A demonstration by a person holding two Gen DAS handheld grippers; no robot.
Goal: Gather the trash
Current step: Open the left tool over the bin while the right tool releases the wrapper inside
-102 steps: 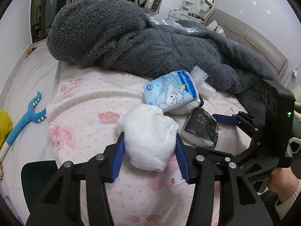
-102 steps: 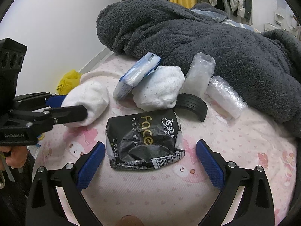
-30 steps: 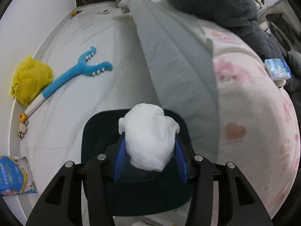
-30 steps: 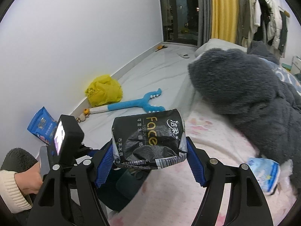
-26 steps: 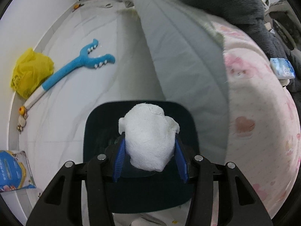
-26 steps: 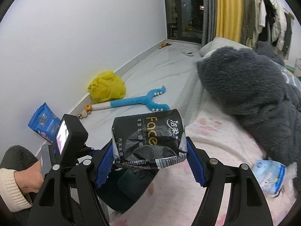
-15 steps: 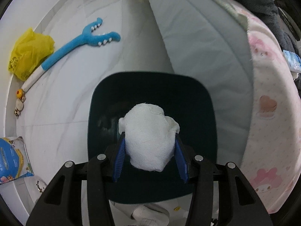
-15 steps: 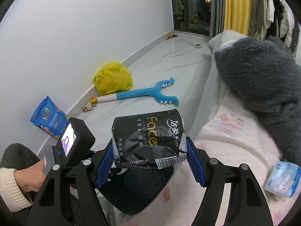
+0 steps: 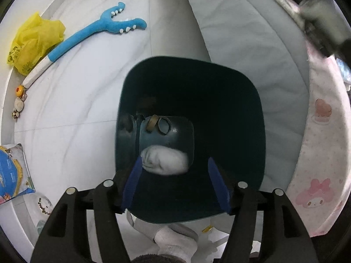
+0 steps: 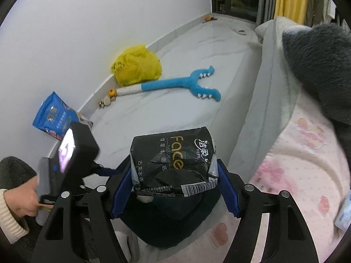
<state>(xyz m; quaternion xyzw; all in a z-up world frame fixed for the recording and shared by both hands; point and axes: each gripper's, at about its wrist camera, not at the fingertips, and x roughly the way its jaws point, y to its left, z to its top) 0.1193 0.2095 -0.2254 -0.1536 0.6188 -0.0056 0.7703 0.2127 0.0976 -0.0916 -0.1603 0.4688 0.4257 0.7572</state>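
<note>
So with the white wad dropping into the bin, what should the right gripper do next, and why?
Probably bring the right gripper fully over the dark bin and open its jaws: it is shut on the black tissue pack, and the left gripper, jaws opening, holds nothing, the white wad lying inside.

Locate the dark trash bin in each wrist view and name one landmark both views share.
Left wrist view: the dark trash bin fills the centre, seen from above, with a white wad inside it.
Right wrist view: the bin sits low at centre, mostly hidden behind the black tissue pack.
Shared landmark: the blue forked plush toy on the floor beside the yellow bag.
</note>
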